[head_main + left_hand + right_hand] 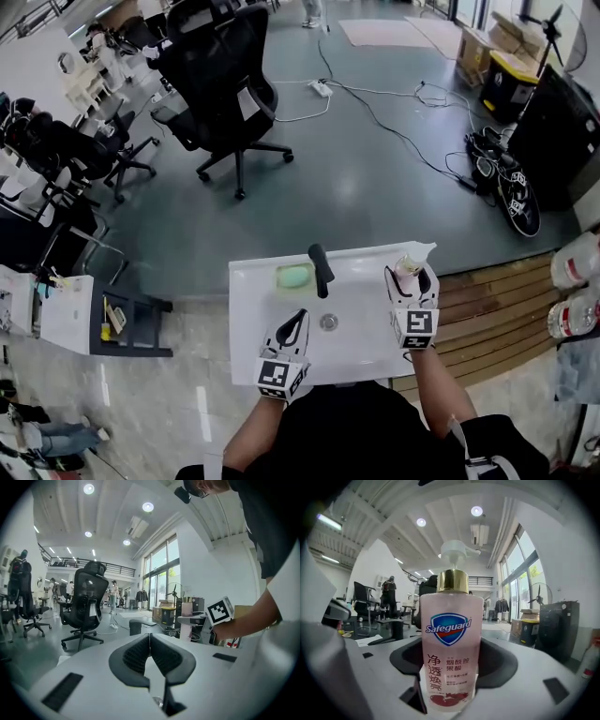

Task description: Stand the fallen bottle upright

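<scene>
The right gripper [450, 670] is grasping a clear pink plastic pump bottle [450, 630] with a gold collar and a white pump head. It is holding the bottle upright at the right rear of the white rectangular washbasin [251, 309]. The left gripper [150, 638] is hovering over the basin's front, its black jaws clenched together on nothing.

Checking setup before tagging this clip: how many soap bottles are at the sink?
1. The pink pump bottle is gripped upright by the right gripper, over the far right corner of the sink. The person's body hides the sink's front edge.
</scene>
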Motion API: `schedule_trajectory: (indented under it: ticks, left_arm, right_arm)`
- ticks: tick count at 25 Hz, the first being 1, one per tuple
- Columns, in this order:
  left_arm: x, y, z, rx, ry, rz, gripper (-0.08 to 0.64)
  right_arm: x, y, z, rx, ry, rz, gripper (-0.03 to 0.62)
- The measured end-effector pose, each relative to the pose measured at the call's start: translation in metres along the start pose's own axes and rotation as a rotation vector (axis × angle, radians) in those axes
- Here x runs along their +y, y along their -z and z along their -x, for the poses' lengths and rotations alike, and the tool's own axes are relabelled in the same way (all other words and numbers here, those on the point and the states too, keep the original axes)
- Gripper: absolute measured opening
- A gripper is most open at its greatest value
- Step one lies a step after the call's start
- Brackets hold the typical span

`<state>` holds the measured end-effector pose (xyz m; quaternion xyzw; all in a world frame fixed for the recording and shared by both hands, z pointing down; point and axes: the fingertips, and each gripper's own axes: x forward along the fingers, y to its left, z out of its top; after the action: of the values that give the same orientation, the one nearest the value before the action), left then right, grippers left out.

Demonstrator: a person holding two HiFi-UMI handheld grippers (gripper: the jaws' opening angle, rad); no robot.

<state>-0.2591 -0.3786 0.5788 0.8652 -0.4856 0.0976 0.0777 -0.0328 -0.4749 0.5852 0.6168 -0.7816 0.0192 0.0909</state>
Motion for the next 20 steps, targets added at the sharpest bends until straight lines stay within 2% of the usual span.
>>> schedule_trajectory:
  ticks: [6, 10, 20]
  left_arm:
    - [-0.006, 0.008, -0.004, 0.024, 0.033, 0.011, 0.018]
    - [-0.003, 0.01, -0.01, 0.033, 0.052, 0.011, 0.018]
    - [0.012, 0.003, -0.019, 0.019, 0.027, -0.012, 0.018]
  right_arm:
    - [-0.017, 0.024, -0.014, 0.014, 0.06, -0.059, 0.322]
    - [-0.027, 0.036, -0.025, 0.017, 0.103, -0.035, 0.322]
    - [-0.045, 0.06, -0.041, 0.011, 0.156, -0.018, 0.323]
